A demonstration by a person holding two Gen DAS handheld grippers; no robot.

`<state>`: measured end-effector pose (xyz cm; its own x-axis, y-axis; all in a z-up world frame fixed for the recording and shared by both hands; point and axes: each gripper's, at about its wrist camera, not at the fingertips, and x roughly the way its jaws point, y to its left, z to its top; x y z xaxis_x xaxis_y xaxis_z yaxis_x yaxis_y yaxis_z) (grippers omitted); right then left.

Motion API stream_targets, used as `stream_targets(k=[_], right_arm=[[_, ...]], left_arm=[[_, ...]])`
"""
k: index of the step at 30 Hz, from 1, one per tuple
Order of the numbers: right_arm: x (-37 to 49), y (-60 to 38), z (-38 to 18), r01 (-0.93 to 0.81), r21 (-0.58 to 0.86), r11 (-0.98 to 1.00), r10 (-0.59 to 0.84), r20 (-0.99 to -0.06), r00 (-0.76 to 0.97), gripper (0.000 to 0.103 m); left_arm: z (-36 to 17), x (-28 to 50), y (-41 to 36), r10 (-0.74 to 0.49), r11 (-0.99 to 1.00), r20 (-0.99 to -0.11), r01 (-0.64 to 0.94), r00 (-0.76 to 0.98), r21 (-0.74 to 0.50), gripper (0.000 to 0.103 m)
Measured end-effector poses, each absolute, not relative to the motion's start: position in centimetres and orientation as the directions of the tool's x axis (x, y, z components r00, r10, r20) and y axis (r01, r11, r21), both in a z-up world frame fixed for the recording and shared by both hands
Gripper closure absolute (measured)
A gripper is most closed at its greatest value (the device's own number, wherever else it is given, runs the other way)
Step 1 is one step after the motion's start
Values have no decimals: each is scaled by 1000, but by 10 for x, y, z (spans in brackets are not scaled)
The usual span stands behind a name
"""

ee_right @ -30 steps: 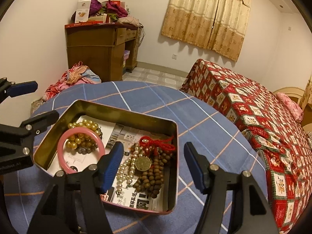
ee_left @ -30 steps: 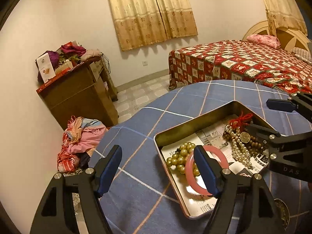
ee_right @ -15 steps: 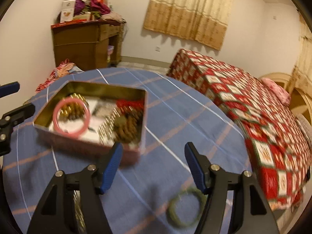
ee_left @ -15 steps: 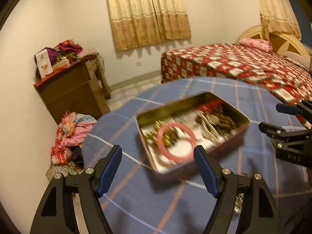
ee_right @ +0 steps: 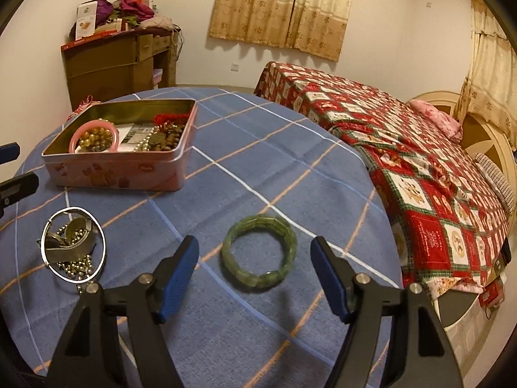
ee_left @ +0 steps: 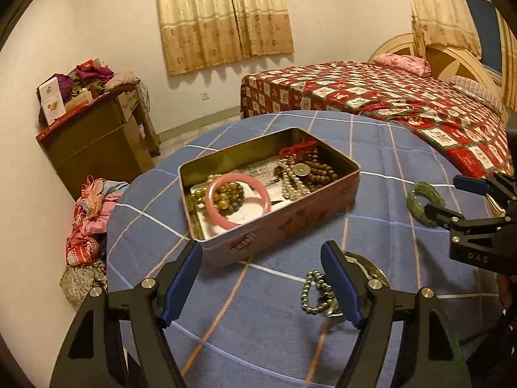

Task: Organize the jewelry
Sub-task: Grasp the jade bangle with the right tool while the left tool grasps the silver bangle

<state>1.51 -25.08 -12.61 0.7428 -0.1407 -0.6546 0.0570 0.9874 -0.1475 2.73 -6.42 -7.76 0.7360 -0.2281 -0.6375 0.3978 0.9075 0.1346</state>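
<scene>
Now right gripper (ee_right: 255, 258) spread wide, empty; green bracelet (ee_right: 259, 252) lies on the tablecloth (ee_right: 290, 174) between its jaws, untouched. Left gripper (ee_left: 261, 278) also wide, empty; bead strand (ee_left: 315, 292) beside its right jaw, pink tin (ee_left: 290, 223) just beyond the tips.

A green bracelet (ee_right: 259, 252) is seen flat on the blue checked tablecloth (ee_right: 290, 168), between the spread fingers of the right gripper (ee_right: 255, 271), untouched.

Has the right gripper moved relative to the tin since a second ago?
Yes. The right gripper pulled back from over the tin; it now frames the green bracelet.
</scene>
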Motion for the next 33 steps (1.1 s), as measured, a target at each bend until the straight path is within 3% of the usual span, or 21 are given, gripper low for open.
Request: stream_targets(k=[10,14,16,19,29,33], right_arm=[[15,-259,-131,86,-148,985,-163,-662,732,28],[17,-257,-136,82,-141,987,-156,-669,726,28],[17,-256,-137,76,-141,987,-152,-673,724,28],[17,-254,-139,73,-140,987,-149,-674,723,28],[17,-259,-140,92,-129,987,-156,-676,720,28],[18,-263,-141,93,-115,989,-147,-681,717,28]], left_arm=[[-97,32,-83,-271,879,-680,463,681,113,30],[-105,31,-91,-313,849,-718,522,622,82,72],[-107,29,-93,-333,837,-728,543,600,64,87],[-104,26,-93,-355,829,-725,557,591,48,96],[-65,17,-75,-427,837,-636,547,643,-10,98],[-51,13,-70,-392,856,-591,515,705,47,98]])
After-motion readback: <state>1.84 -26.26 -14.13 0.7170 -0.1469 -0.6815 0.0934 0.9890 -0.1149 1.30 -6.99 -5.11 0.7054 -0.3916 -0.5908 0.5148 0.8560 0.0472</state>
